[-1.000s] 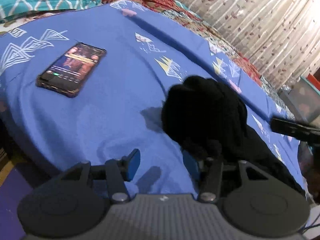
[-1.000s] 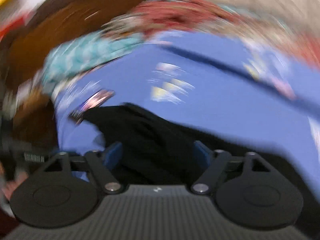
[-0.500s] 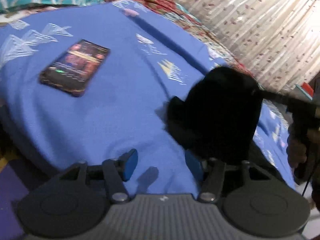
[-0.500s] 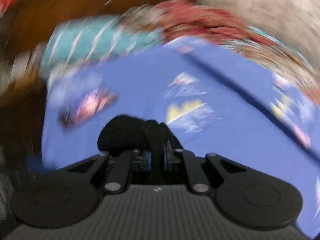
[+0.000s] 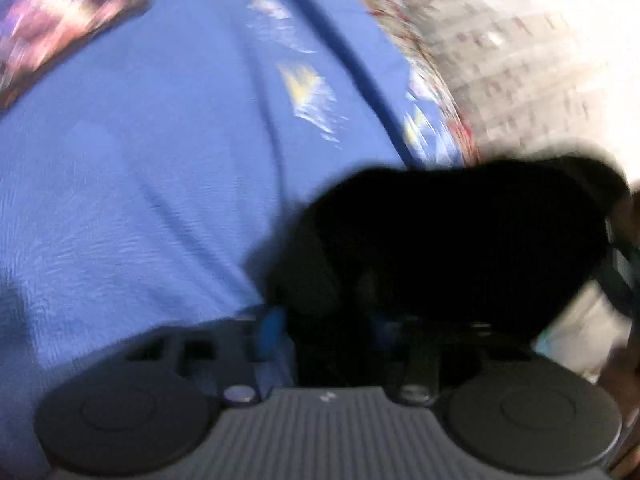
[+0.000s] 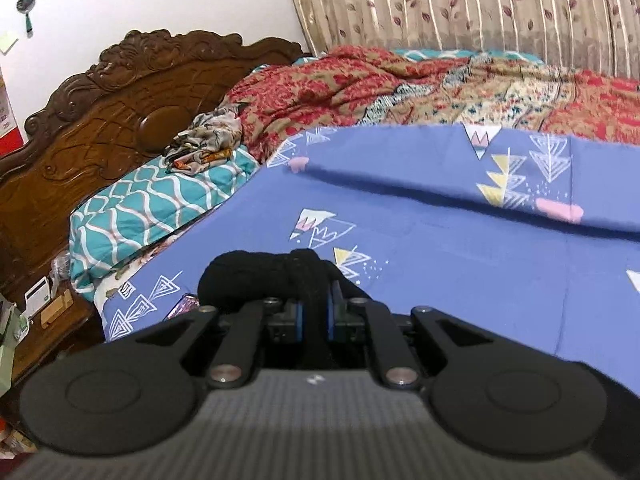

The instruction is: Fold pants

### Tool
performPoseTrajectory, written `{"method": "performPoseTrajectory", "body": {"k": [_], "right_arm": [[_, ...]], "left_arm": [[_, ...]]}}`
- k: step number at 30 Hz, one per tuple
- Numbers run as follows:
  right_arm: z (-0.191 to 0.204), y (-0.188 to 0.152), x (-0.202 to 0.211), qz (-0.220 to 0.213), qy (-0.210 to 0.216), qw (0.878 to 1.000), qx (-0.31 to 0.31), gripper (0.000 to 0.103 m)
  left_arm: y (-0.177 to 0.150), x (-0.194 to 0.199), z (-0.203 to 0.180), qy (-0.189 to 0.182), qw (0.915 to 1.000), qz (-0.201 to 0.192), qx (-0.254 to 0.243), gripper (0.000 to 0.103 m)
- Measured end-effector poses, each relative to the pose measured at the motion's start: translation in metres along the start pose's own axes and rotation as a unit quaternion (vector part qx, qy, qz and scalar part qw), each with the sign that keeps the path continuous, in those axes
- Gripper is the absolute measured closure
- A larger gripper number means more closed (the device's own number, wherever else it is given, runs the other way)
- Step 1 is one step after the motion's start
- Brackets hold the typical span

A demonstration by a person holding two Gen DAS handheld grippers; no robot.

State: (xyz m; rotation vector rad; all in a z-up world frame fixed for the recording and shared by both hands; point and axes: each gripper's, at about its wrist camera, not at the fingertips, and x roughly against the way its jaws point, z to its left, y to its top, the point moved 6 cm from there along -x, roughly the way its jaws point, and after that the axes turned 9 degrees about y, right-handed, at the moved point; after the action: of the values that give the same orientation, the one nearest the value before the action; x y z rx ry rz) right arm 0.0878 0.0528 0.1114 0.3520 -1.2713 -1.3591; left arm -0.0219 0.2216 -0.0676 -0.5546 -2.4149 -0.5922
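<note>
Pants [image 6: 256,276], black and bunched, hang lifted over the blue printed bedsheet [image 6: 440,248], likely so they can be spread for folding. Right gripper [image 6: 314,312] is clenched on one fold; left gripper [image 5: 324,332] has just been closing with dark cloth between its fingers, though blur hides the contact. No writing is readable.

Right tool [image 6: 314,312]: black linkage arms, silver screws, blue pads, ribbed grey housing.

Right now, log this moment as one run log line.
step: lifting pants | right claw: shut on pants | left claw: just closed on pants, blurred | surface: blue sheet | fold: not yet
</note>
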Motion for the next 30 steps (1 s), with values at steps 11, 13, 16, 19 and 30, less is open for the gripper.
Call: {"method": "performPoseTrajectory", "body": {"k": [11, 13, 16, 19, 30], "right_arm": [[0.036, -0.004, 0.004, -0.006, 0.054, 0.998, 0.012, 0.089], [0.055, -0.021, -0.004, 0.016, 0.089, 0.996, 0.018, 0.088], [0.081, -0.07, -0.03, 0.092, 0.122, 0.988, 0.033, 0.081], [0.099, -0.135, -0.055, 0.208, 0.142, 0.966, 0.061, 0.059], [0.093, -0.14, -0.009, 0.185, 0.153, 0.964, 0.114, 0.05]], "left_arm": [[0.009, 0.104, 0.004, -0.005, 0.9942, -0.107, -0.009, 0.093], [-0.005, 0.117, 0.011, 0.009, 0.994, -0.108, -0.015, 0.093], [-0.028, 0.116, 0.031, 0.062, 0.9948, -0.08, -0.013, 0.09], [-0.046, 0.111, 0.063, 0.089, 0.9943, -0.047, 0.035, 0.087], [-0.016, 0.154, 0.036, 0.048, 0.9962, -0.071, -0.015, 0.052]]}}
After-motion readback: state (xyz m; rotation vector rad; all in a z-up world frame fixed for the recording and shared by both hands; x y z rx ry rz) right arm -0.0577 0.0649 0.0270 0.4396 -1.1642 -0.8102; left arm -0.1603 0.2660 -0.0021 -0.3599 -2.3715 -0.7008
